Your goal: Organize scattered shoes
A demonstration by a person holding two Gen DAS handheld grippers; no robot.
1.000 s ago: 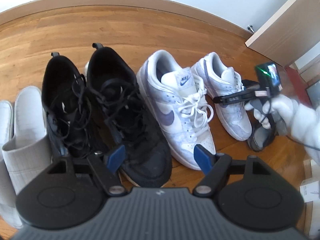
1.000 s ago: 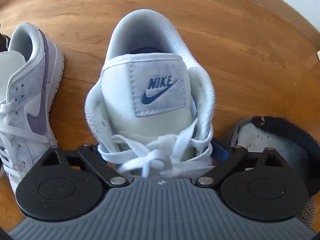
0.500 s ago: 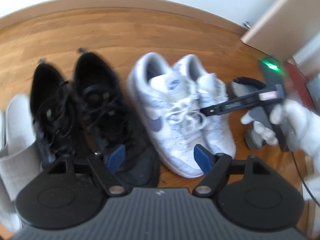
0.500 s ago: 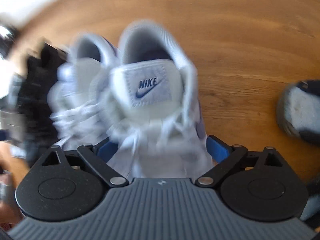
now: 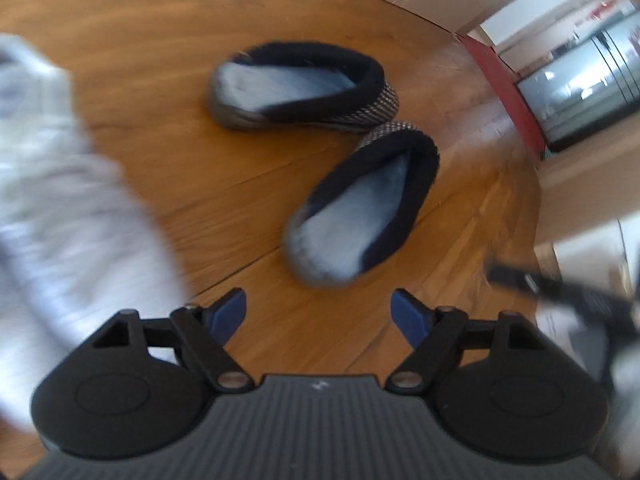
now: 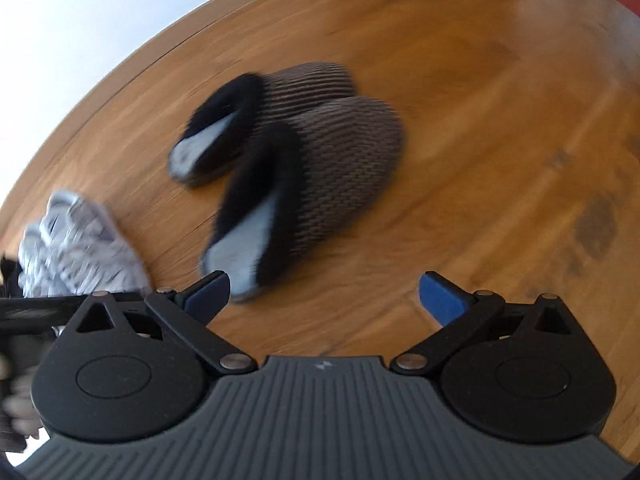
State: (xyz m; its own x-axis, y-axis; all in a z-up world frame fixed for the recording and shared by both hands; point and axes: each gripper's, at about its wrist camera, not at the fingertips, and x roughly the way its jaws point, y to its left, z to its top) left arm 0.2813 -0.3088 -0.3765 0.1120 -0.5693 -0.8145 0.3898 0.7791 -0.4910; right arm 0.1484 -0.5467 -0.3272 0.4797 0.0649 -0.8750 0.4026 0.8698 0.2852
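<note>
Left wrist view: two slippers (image 5: 352, 216) lie askew on the floor (image 5: 160, 60), toes touching; both hand-held grippers (image 5: 318, 312) (image 6: 324, 296) gape, empty. Slippers look soft, light; pinch the fuzzy collar (image 5: 420, 152)

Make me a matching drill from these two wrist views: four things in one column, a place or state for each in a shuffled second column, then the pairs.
Things
1. near slipper
2. far slipper
3. white sneaker
4. right gripper

Places or states
A. open, holding nothing
B. blurred, at the left edge of the right wrist view
C. just ahead of the left gripper
D. farther off, lying crosswise on the wooden floor

Pairs: 1-C, 2-D, 3-B, 4-A
</note>
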